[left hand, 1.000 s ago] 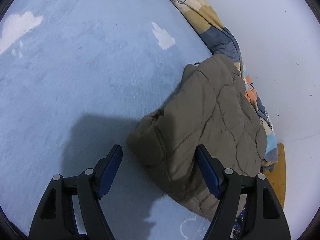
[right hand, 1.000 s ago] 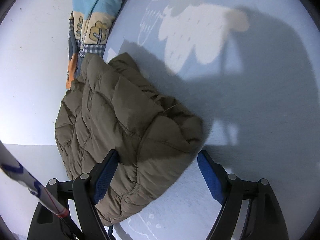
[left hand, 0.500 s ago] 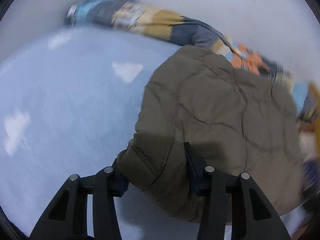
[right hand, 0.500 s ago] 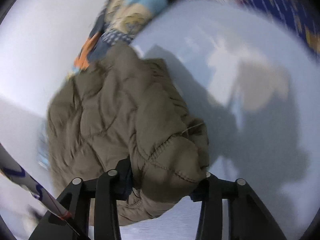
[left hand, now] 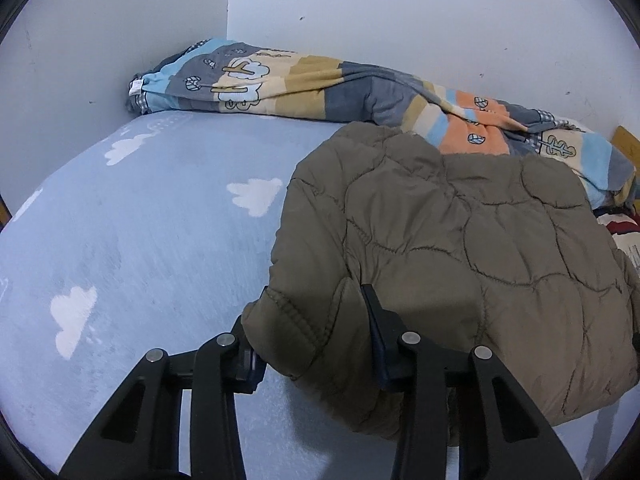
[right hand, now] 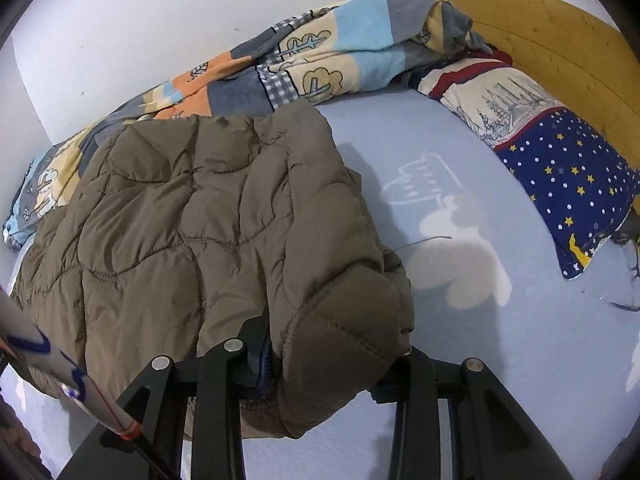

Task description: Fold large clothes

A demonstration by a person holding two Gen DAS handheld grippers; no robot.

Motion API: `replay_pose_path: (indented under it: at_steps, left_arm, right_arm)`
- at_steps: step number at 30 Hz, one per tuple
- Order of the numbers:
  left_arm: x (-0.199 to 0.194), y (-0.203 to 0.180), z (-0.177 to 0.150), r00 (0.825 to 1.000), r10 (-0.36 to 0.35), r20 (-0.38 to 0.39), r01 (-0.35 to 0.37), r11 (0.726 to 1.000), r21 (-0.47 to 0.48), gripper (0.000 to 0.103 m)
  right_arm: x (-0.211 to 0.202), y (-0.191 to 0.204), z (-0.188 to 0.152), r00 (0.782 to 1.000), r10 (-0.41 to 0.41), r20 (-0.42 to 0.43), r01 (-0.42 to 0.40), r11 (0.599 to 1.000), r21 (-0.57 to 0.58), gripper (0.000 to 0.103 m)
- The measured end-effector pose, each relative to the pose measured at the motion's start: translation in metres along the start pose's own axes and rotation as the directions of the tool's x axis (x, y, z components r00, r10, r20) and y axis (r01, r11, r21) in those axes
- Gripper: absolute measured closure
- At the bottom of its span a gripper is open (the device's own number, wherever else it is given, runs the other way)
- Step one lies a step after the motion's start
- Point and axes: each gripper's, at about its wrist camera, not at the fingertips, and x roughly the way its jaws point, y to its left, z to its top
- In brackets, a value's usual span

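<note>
An olive quilted puffer jacket [left hand: 460, 248] lies bunched on the light blue bed sheet [left hand: 140, 220]. My left gripper [left hand: 316, 340] pinches the jacket's near left corner, its jaws still closing on the padded cloth. In the right wrist view the same jacket [right hand: 200, 216] fills the left half, and my right gripper [right hand: 336, 356] grips its near right corner, jaws likewise closing on the fabric. Both held corners are raised off the sheet. The pads are mostly buried in cloth.
A striped patterned blanket [left hand: 320, 80] is bunched along the white wall behind the jacket. A star-print pillow [right hand: 560, 160] lies at the right by the wooden headboard [right hand: 552, 32]. A white cord [right hand: 60, 392] crosses the right view's lower left.
Both grippers have gone from wide open around the jacket's corners to clamped on them. Both rolled and rose, lifting the corners; the wall and blanket came into view.
</note>
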Motion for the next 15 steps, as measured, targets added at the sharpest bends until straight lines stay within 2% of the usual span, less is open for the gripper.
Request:
replay_pose_path:
  at_steps: [7,15]
  left_arm:
    - [-0.024,0.0,0.007,0.999,-0.025,0.035,0.025,1.0,0.013,0.064]
    - [-0.061,0.008,0.006,0.996,-0.06,0.068,0.058,0.998,0.038,0.064]
  right_arm:
    - [-0.018,0.005,0.001,1.0,-0.005,0.017,0.006,1.0,-0.031,0.066]
    - [-0.058,0.003,-0.004,0.998,0.013,0.055,-0.009,0.997,-0.073,0.066]
